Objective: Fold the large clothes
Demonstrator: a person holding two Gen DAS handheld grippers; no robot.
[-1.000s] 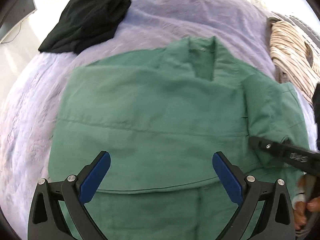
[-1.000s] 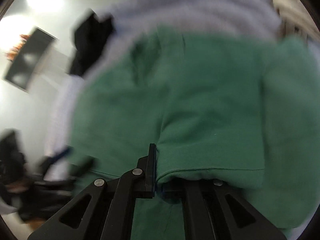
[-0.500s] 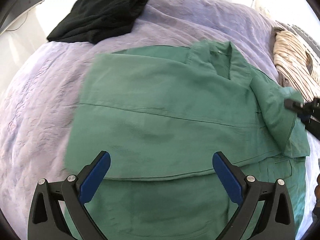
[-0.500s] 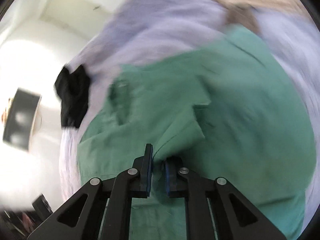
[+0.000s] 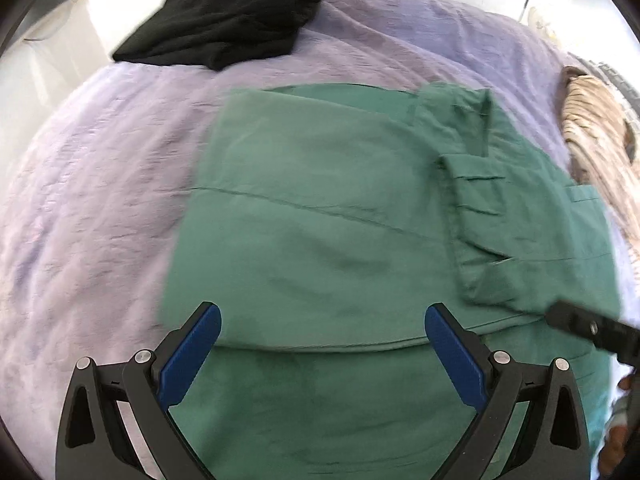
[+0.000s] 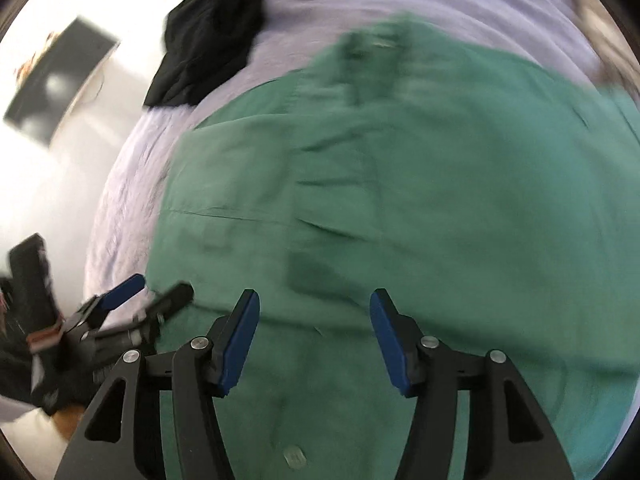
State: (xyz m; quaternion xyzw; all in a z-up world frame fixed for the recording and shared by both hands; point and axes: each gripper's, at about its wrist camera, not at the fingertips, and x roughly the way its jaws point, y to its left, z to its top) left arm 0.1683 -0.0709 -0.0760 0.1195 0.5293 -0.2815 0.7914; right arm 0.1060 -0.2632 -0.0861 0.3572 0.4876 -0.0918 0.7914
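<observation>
While its jaws had just been opening with nothing between them, the right gripper (image 6: 312, 336) hung over the green shirt (image 5: 328, 216), which lay partly folded on the lilac bedcover (image 5: 100, 184). The left gripper (image 5: 322, 354) gaped empty. Black clothes (image 5: 224, 12) lay beyond.

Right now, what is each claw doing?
Left claw: open, empty, over the green shirt.
Right claw: just opened, nothing between its pads.
</observation>
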